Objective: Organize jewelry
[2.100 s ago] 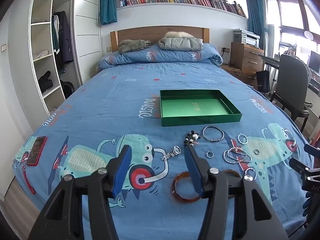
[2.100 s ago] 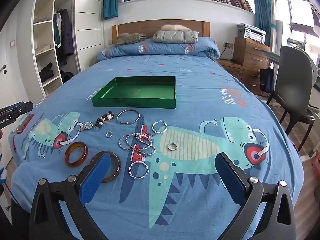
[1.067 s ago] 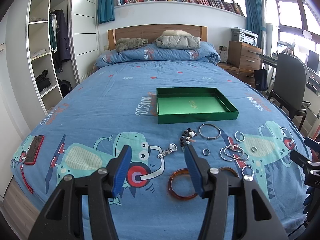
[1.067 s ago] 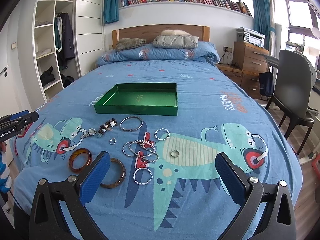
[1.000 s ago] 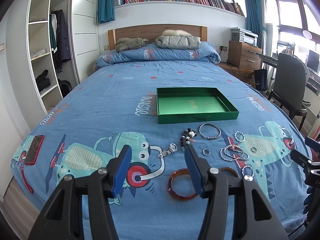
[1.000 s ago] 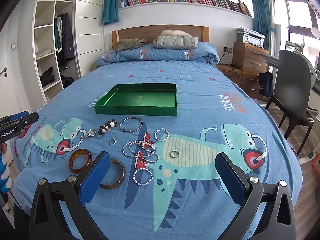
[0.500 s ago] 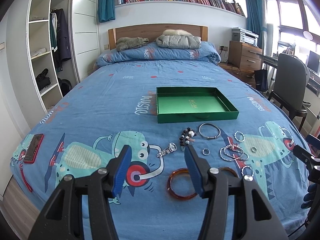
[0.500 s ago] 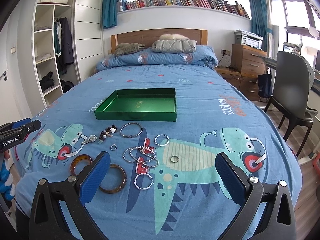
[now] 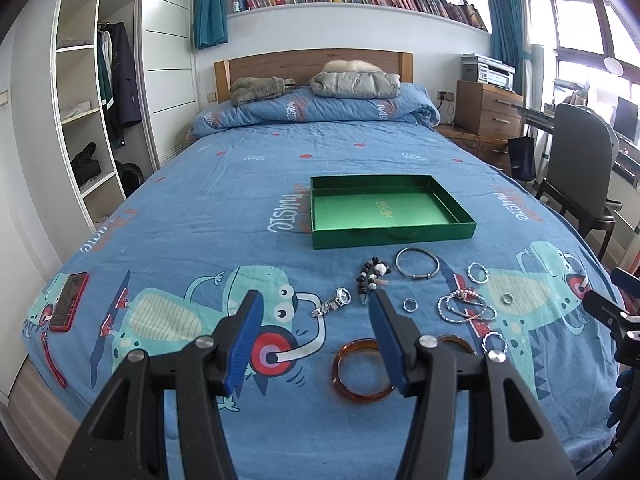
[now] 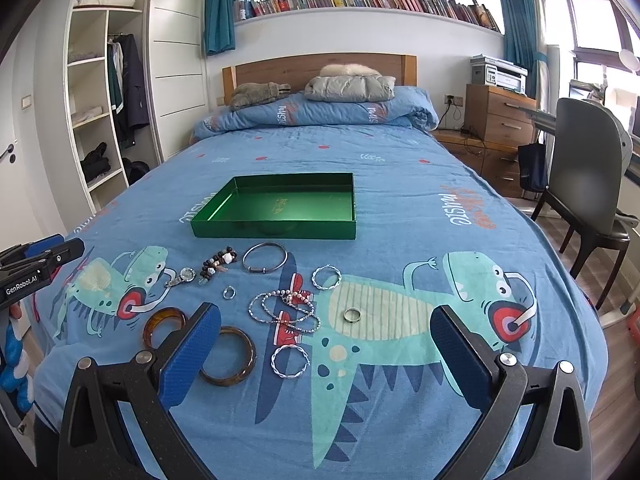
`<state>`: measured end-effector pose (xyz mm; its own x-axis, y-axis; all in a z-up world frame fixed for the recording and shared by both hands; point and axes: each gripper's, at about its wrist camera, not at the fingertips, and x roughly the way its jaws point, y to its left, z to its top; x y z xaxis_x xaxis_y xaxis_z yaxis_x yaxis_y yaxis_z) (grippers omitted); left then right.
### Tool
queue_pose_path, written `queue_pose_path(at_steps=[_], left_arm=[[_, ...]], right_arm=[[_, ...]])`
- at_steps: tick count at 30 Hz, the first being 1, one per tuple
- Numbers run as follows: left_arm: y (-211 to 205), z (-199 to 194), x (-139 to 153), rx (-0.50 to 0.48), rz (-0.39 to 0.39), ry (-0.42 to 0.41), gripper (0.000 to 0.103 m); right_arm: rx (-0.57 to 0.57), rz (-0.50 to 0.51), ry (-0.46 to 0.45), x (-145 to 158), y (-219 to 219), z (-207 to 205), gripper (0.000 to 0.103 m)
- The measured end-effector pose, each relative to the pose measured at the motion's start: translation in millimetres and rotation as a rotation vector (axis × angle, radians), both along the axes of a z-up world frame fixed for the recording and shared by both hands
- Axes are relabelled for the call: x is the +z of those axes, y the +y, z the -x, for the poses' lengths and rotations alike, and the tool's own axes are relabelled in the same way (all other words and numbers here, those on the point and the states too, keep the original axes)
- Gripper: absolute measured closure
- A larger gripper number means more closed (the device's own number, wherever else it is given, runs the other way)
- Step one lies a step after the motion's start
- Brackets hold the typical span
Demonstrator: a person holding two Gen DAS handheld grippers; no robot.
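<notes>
A bed (image 10: 400, 184) with a blue dinosaur-print cover fills a bedroom under a long bookshelf (image 10: 360, 0). The jewelry (image 10: 280, 308) lies scattered in a band running left to right across the cover, just before an empty green tray (image 10: 276, 232). The left gripper (image 9: 312, 328) and right gripper (image 10: 324, 344) both hover with fingers apart, holding nothing.

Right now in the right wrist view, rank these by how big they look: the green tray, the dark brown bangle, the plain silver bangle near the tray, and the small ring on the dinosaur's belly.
1. green tray
2. dark brown bangle and plain silver bangle: similar; the brown one is nearer the camera, so unsure
3. small ring
</notes>
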<state>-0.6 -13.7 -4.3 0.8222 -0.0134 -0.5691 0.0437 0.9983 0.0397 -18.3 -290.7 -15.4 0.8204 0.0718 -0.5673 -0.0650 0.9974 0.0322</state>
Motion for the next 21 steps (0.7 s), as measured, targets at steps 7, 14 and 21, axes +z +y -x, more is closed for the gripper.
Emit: queue_pose_path(at_steps=[7, 14, 21], left_arm=[[-4, 0, 0, -0.008, -0.005, 0.008, 0.050], [-10, -3, -1, -0.018, -0.009, 0.022, 0.050], [-23, -9, -2, -0.033, -0.018, 0.030, 0.050]], right_arm=[[0.003, -0.005, 0.014, -2, 0, -4, 0.000], [0.017, -0.019, 0.018, -5, 0, -8, 0.000], [0.025, -0.042, 0.035, -11, -5, -12, 0.000]])
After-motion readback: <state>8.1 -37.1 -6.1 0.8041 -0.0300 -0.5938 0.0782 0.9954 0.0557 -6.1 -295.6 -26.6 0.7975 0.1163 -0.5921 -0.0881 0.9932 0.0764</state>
